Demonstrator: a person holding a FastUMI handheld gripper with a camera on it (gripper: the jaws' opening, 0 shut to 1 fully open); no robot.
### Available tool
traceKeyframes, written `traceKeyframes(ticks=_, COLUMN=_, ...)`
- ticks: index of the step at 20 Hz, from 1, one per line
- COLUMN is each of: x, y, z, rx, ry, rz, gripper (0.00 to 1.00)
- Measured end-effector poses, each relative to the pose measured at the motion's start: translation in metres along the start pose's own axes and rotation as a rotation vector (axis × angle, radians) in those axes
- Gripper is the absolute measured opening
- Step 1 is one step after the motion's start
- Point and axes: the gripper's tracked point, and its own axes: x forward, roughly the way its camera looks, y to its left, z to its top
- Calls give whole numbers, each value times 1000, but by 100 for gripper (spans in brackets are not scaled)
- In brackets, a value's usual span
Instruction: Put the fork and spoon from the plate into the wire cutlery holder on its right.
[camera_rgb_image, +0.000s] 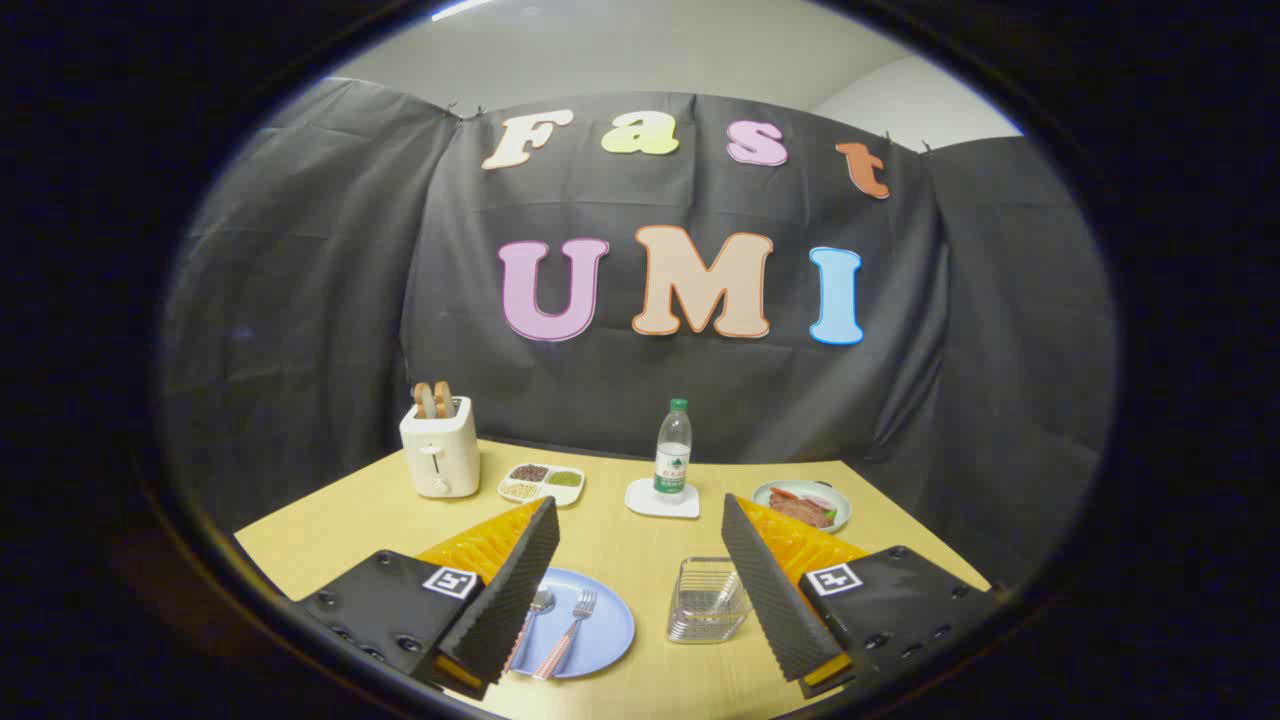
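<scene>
Where the black cloth wall ends, a pale wooden surface begins, and the notes below go from that surface to the harder-to-see parts.

Counter (620, 545): light wood, bare between the fingers, backed on all sides by black cloth; a strip of pale ceiling shows above the cloth.
Hand-held gripper (640, 585): fingers spread wide above the counter, nothing between them.
Plate (605, 625): blue, at 7 o'clock from the gap's middle, its left part hidden behind the left finger.
Fork (570, 632): lies on the plate, tines toward the wall, pinkish handle.
Spoon (536, 610): just left of the fork; bowl visible, handle partly hidden by the left finger.
Wire cutlery holder (706, 600): at 3 o'clock from the plate, empty, its right side hidden behind the right finger.
Toaster (440, 448): at 11 o'clock, two bread slices standing in it.
Divided dish (541, 483): beside the toaster; contents too small to name.
Bottle (673, 452): upright on a white coaster at 12 o'clock.
Food dish (801, 505): at 1 o'clock, reddish food, blurred.
</scene>
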Motion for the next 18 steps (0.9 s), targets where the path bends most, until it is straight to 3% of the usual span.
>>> traceKeyframes(ticks=18, x=-27, y=21, z=0, rx=15, ry=-1, rz=17, gripper=100)
